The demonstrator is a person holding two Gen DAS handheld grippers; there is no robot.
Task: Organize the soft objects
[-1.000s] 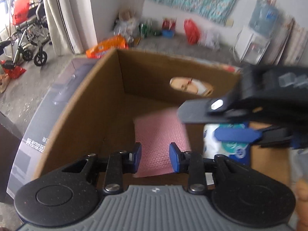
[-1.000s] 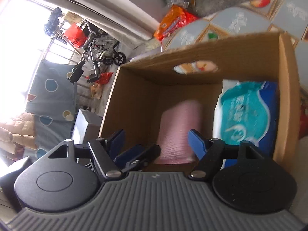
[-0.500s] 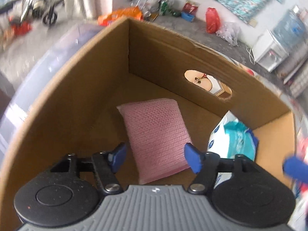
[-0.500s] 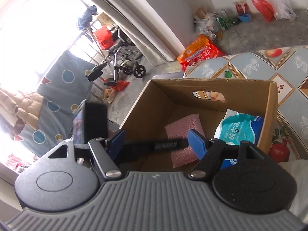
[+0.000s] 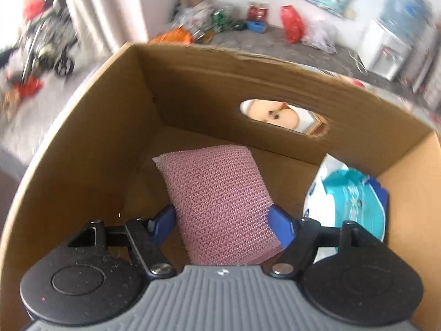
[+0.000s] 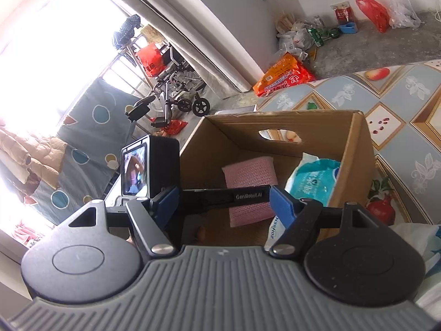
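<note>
Left wrist view looks down into a brown cardboard box (image 5: 91,143) with an oval handle hole in its far wall. Beyond the box, along the top of the frame, lie a grey floor, bags against a white wall and, at upper left, a blurred wheelchair (image 5: 46,44). Right wrist view shows the box standing on a blue tablecloth (image 6: 399,104) printed with fruit, with a bright window and hanging bedding at the left of the frame.

A pink mesh sponge (image 5: 220,201) lies on the box floor at the centre of the frame. To its right, against the right wall, sits a teal and white pack of wipes (image 5: 350,204).

The left gripper (image 5: 222,222) reaches down into the box, its blue fingers (image 5: 279,227) spread wide on either side of the sponge's near end. Both pads sit right at the sponge's edges, but a firm grasp cannot be told.

The right gripper (image 6: 222,201) hangs outside and above the box's near side, jaws spread and holding nothing. Between its fingers, the left tool's black bar and camera (image 6: 148,165) cross the frame.
</note>
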